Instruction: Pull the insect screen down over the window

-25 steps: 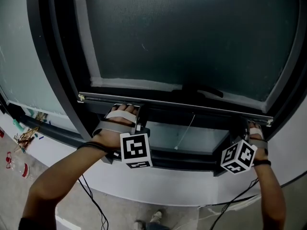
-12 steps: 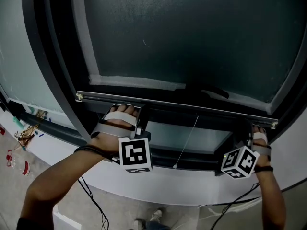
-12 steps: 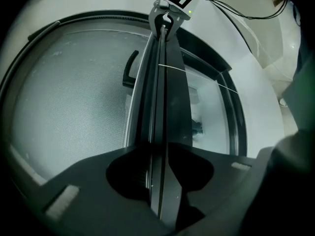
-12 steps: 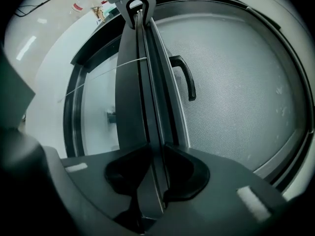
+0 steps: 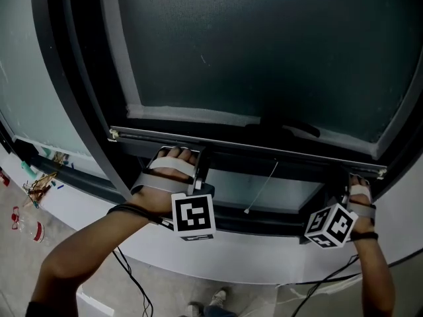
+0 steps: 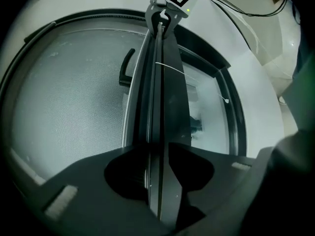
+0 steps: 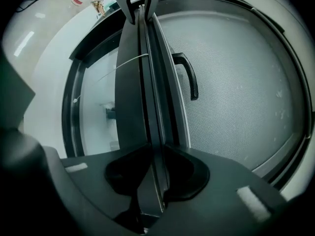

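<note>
The insect screen's grey mesh [image 5: 264, 51] covers most of the window, and its dark bottom bar [image 5: 264, 149] runs across just above the lower frame. My left gripper [image 5: 198, 156] holds the bar near its left end. In the left gripper view the bar [image 6: 157, 82] runs between the jaws [image 6: 158, 149]; they have just been opening a little but still touch it. My right gripper [image 5: 344, 178] holds the bar near its right end. In the right gripper view its jaws [image 7: 155, 149] are closed on the bar [image 7: 145, 82].
A thin white pull cord [image 5: 261, 189] hangs from the bar's middle. A black handle [image 7: 189, 75] sits on the glass behind the mesh. The dark window frame [image 5: 79, 111] rises at the left. Cables [image 5: 129, 276] and a bottle [image 5: 23, 224] are by the floor.
The pull cord has swung a little. Both grippers stay on the bar at about the same height, and the bar has barely shifted in view.
</note>
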A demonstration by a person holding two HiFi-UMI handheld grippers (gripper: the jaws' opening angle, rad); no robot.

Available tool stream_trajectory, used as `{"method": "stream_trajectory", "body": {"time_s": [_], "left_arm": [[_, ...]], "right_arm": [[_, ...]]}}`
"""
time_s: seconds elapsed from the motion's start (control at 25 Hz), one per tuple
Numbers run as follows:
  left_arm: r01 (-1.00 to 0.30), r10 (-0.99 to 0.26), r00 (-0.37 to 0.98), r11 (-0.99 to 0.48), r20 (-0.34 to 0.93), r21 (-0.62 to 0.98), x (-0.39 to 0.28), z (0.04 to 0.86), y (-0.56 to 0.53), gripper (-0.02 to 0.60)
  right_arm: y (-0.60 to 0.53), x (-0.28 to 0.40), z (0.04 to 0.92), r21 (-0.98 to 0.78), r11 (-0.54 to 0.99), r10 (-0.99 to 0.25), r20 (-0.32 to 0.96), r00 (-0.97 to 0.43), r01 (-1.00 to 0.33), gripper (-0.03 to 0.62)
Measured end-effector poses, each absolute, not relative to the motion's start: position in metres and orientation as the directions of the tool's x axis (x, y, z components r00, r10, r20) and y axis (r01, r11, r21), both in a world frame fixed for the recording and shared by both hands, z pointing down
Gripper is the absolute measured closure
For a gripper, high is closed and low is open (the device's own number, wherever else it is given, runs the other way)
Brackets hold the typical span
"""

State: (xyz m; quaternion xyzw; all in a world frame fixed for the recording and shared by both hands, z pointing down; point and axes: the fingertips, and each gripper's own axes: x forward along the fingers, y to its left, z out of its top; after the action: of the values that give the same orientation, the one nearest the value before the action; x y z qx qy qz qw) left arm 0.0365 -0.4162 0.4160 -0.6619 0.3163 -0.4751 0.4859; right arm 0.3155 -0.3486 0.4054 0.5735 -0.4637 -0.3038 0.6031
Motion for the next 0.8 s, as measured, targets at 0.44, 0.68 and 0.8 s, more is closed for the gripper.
{"method": "stream_trajectory", "body": {"time_s": [0.44,0.68,0.8], "left_arm": [[0.054,-0.901,0.340,-0.267,0.269,-0.962,0.032,0.412,-0.418,0.449],[0.096,-0.920,0.314,-0.214,0.233,-0.972,0.030,0.403,-0.423,0.457],[0.050,-0.904,0.343,-0.252,0.254,-0.966,0.033,0.402,-0.417,0.459]], "right_arm": [[-0.348,0.313,0.406,0.977,0.160,-0.886,0.203,0.416,-0.138,0.486],[-0.350,0.316,0.399,0.968,0.211,-0.883,0.249,0.397,-0.137,0.497],[-0.349,0.315,0.397,0.970,0.192,-0.894,0.236,0.382,-0.149,0.488]]}}
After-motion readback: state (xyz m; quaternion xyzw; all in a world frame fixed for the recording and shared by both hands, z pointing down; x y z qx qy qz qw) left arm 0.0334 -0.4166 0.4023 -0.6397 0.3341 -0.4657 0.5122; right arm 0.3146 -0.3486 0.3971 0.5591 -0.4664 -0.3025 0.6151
